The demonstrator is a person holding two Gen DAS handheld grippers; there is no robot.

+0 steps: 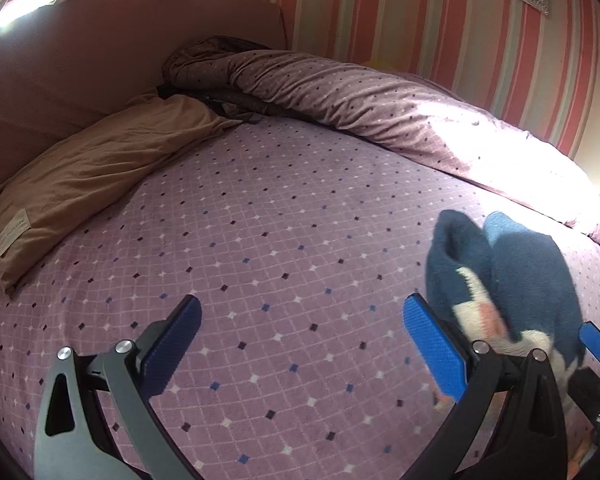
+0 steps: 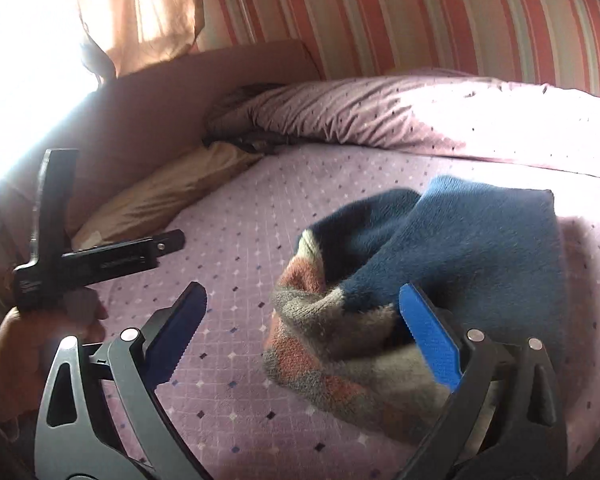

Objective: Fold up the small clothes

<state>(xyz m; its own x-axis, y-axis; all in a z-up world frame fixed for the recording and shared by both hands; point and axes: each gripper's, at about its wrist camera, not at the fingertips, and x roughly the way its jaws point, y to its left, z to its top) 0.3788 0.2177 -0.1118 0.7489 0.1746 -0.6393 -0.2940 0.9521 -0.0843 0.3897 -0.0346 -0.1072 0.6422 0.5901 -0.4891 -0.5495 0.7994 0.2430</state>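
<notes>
A fuzzy garment, dark blue with cream, orange and grey stripes (image 2: 432, 264), lies bunched on the purple patterned bedspread (image 2: 236, 240). My right gripper (image 2: 304, 344) is open just above the bed, its right blue pad (image 2: 430, 338) against the garment's striped part and its left pad over bare spread. In the left wrist view the same garment (image 1: 512, 276) shows at the right, beyond my open, empty left gripper (image 1: 300, 352), which hovers over bare bedspread (image 1: 260, 240). The right gripper's blue pad (image 1: 598, 342) shows there at the far right edge.
A tan pillow (image 1: 96, 176) lies at the left by the brown headboard (image 1: 100, 60). A rolled purple duvet (image 1: 360, 96) runs along the striped wall (image 1: 440, 20). The left gripper's black body (image 2: 84, 256) and the hand holding it show in the right wrist view.
</notes>
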